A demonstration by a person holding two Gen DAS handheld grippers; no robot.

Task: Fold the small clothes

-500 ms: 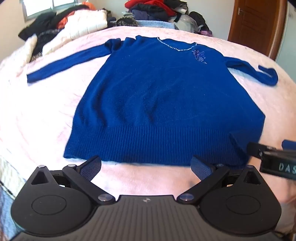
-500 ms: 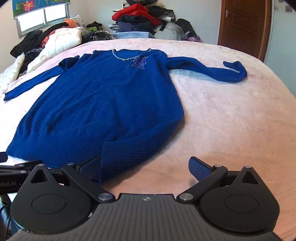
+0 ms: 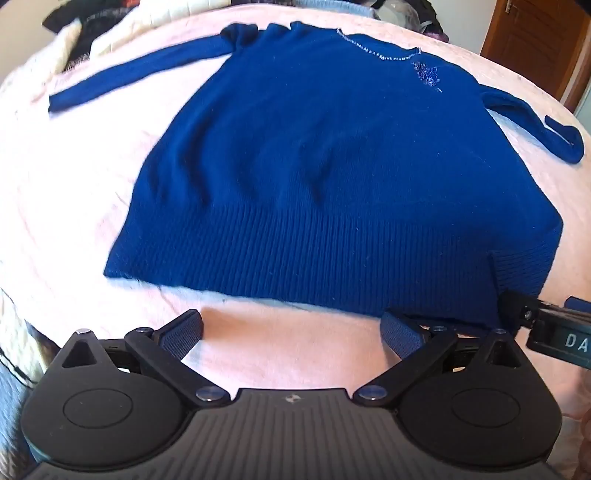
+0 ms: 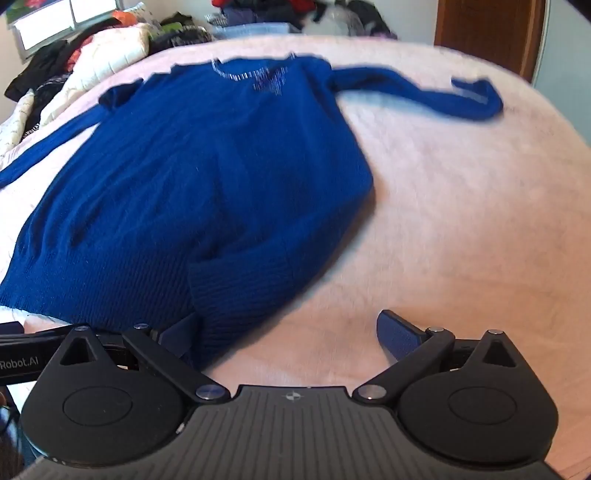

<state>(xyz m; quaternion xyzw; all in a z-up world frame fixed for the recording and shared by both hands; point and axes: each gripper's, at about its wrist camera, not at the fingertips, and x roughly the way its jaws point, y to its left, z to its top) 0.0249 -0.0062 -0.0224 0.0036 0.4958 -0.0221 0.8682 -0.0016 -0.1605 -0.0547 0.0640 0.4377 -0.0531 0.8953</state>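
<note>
A dark blue knit sweater (image 3: 325,166) lies flat, front up, on a pink bed (image 3: 66,192), neckline far, ribbed hem near. It also shows in the right wrist view (image 4: 207,177). Both sleeves stretch out sideways. My left gripper (image 3: 291,328) is open just short of the hem, its right finger at the hem's edge. My right gripper (image 4: 291,332) is open at the hem's right corner, whose ribbed edge is folded up and lies over the left finger (image 4: 181,332). The right gripper's tip shows in the left wrist view (image 3: 517,306).
A heap of clothes and a white quilt (image 4: 110,48) lie at the bed's far side under a window. A brown wooden door (image 4: 487,33) stands at the far right. The bed's pink cover (image 4: 461,221) stretches right of the sweater.
Both grippers have moved forward and lower toward the hem. The sweater's body now shows wrinkles and its right hem corner bulges up more over the right gripper's left finger.
</note>
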